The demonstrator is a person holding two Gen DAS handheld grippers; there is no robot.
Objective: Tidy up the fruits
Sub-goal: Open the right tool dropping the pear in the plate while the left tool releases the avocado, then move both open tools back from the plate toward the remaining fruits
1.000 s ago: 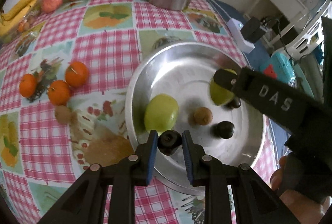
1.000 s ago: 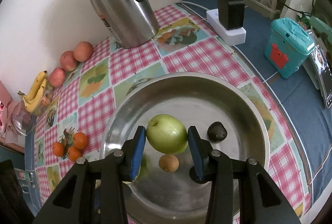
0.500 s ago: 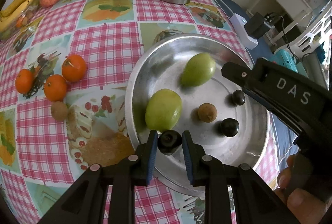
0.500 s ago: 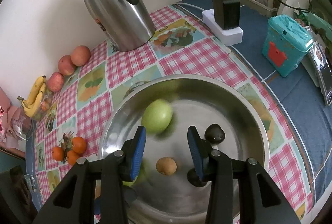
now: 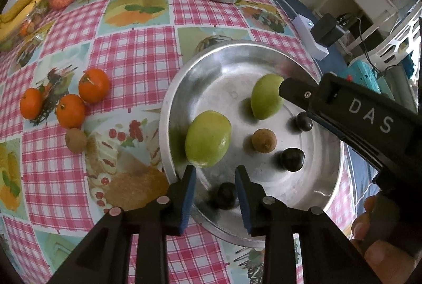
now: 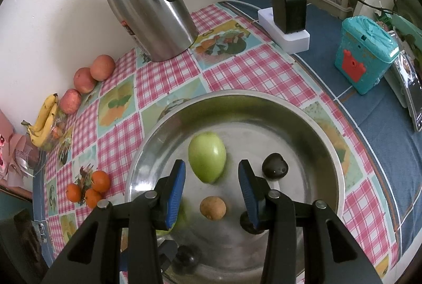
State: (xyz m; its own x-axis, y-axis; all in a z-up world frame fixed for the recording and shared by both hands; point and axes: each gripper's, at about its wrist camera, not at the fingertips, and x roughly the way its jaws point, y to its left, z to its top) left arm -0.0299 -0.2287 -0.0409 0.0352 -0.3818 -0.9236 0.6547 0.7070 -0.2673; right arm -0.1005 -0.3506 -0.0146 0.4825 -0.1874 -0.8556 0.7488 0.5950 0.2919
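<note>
The metal bowl holds two green fruits, one brown one and three dark ones. Left of the bowl sit three oranges. Left gripper and right gripper are both spread wide, holding nothing.

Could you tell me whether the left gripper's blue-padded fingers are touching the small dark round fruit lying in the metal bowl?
Apart. The left wrist view shows bare metal bowl on both sides of the small dark round fruit, between it and the left gripper fingers.
</note>
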